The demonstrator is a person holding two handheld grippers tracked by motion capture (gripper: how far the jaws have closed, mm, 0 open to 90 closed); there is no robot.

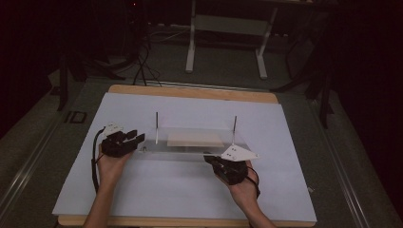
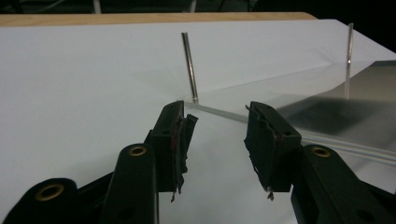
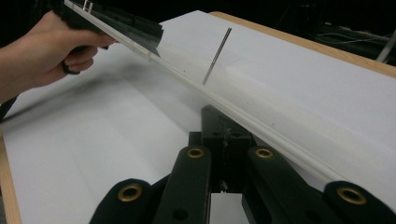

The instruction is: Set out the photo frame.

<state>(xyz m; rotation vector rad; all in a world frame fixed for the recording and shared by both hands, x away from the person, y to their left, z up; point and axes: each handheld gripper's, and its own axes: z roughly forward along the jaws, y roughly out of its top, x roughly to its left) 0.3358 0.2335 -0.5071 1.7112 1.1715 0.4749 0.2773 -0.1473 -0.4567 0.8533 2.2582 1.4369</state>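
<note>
Progress so far looks early-to-middle, judging by how things lie. Clear acrylic plate point(image 1: 190, 142) is sitting on the white sheet point(image 1: 142, 190) that covers the bench point(image 1: 190, 91), with two thin metal rods point(image 1: 156, 127) standing up from it, one near each end. A pale rectangular piece point(image 1: 195, 138) can be seen lying on or under the plate, between the rods; which of the two can't be told through the clear material.

Right gripper point(image 1: 215, 160) is at the plate's near-right corner, and in the right gripper view its fingers point(image 3: 224, 140) are pressed together right against the plate's near edge. Whether the edge is actually pinched between them can't be made out, since the plate is transparent and slightly blurred there. Left gripper point(image 2: 217, 128) is held at the plate's left end with its fingers spread apart, the plate's corner and the left rod just beyond them, nothing gripped yet.

So what's probably left: the left end still has to be grasped before the plate can be lifted or shifted with both hands.

Hard to read: the plate's far edge, what the rods are fixed into, and the dark room behind the bench.
</note>
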